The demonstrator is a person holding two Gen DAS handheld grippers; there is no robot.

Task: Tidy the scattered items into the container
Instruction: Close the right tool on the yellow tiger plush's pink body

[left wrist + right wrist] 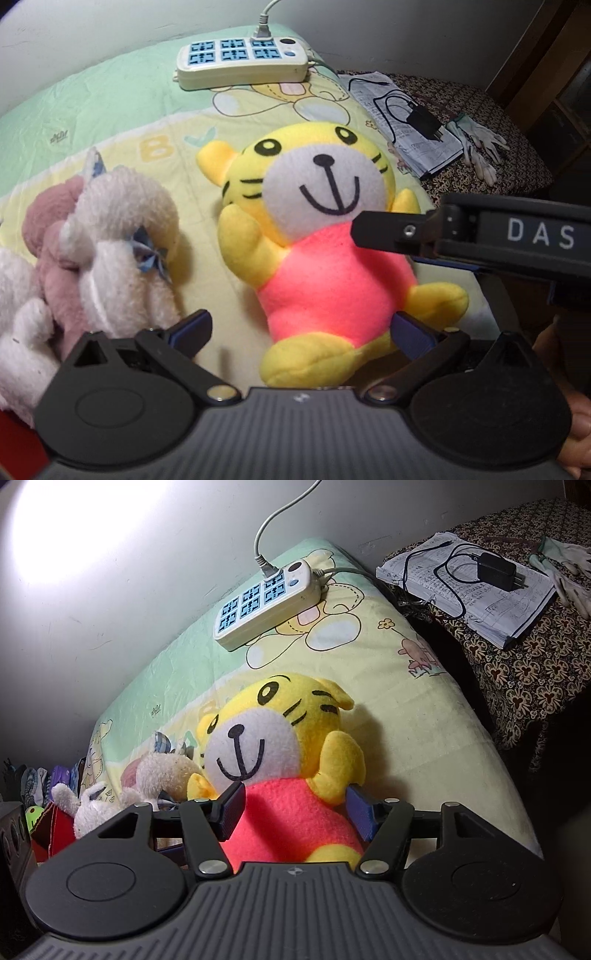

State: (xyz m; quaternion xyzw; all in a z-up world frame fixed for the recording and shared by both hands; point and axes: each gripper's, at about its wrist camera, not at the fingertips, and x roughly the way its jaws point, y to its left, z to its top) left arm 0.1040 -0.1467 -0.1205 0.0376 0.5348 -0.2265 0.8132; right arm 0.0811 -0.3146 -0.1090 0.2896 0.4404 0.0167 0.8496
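A yellow tiger plush with a pink body lies face up on a cartoon-print bed sheet. My left gripper is open wide, its fingers on either side of the plush's feet and lower body. My right gripper is open too, and its blue pads flank the tiger plush at the pink chest below its raised arm. One finger of the right gripper reaches in from the right over the chest. White and pink plush animals lie to the left. A red box stands at the bed's far end.
A plugged-in white power strip lies near the wall on the bed. Beside the bed stands a table with a patterned cloth, bearing papers, a black charger with its cable and white gloves. A hand shows at lower right.
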